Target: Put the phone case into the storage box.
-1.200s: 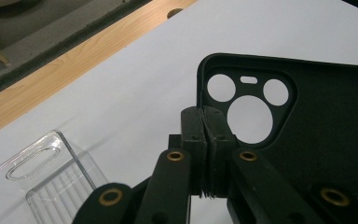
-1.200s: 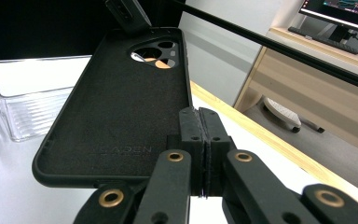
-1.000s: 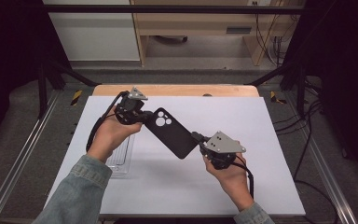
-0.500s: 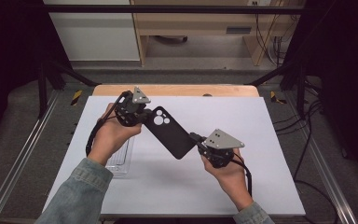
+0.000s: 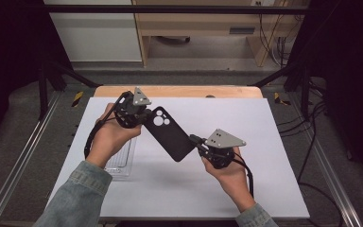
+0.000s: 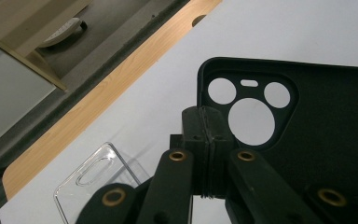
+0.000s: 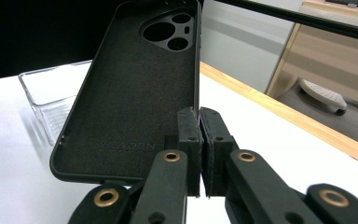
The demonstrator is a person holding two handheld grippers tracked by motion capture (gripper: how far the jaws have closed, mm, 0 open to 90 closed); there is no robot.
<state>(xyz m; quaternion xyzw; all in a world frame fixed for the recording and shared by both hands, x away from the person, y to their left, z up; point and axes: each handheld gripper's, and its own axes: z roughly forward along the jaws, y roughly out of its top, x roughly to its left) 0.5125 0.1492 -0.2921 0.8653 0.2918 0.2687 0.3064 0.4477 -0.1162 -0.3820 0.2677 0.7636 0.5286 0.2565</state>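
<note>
White counter (image 5: 274, 142), dim lab behind. Black phone case (image 5: 169, 134) is held in the air between both grippers: left gripper (image 5: 144, 116) clamps its camera-hole edge, right gripper (image 5: 196, 142) its lower rim. Risk: thin-rim grips may slip, dropping the case near the clear tray (image 5: 121, 161).

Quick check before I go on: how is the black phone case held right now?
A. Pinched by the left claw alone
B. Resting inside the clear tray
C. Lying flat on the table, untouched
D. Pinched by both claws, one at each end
D: the black phone case hangs above the table, with the left claw shut on its camera-cutout end and the right claw shut on the edge at its other end.
</note>
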